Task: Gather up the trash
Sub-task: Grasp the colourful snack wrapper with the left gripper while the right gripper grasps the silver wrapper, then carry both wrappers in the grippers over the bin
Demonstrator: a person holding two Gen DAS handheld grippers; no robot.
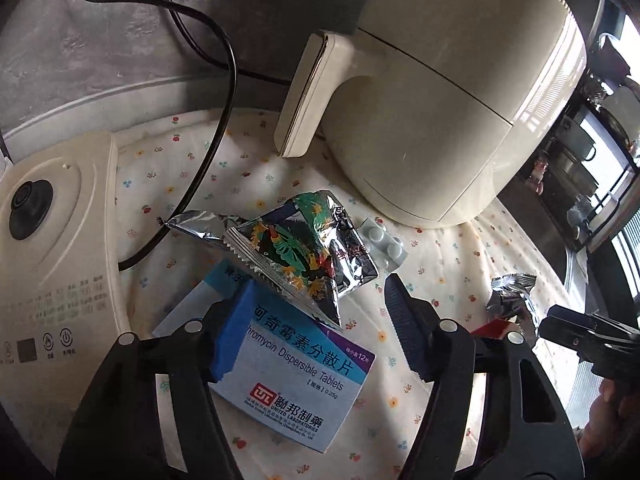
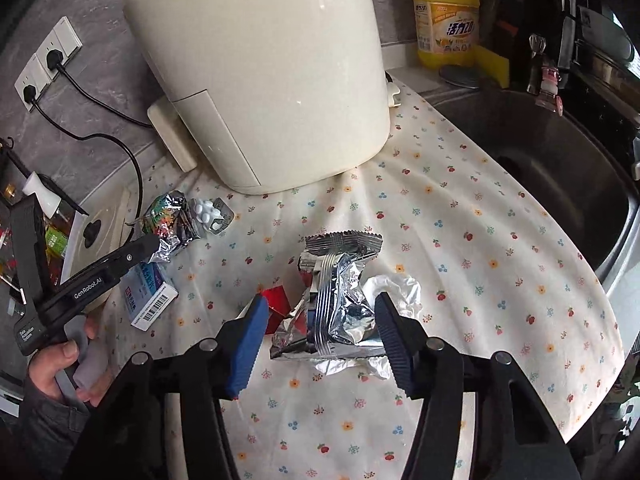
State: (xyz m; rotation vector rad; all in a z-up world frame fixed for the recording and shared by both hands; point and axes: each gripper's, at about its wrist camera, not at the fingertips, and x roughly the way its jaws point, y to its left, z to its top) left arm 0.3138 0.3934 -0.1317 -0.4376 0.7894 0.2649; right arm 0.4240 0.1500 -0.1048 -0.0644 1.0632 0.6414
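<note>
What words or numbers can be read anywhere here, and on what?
Medicine box: "Dispersible Tablets", "UNITED LABORATORIES", "0.25g", "12", with large Chinese characters; the first word is partly covered, ending "hromycin".
Left hand-held gripper: "GenRobot.AI" on its side; the small label near the handle is too blurred.
Yellow bottle: Chinese characters and "20"; the rest is too small.
Cooker panel: markings too faint.

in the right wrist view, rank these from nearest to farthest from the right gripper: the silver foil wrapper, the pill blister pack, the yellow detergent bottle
1. Silver foil wrapper: between the open jaws of the right gripper.
2. Pill blister pack: up and to the left on the floral cloth, beside the air fryer.
3. Yellow detergent bottle: at the far back, by the sink.
</note>
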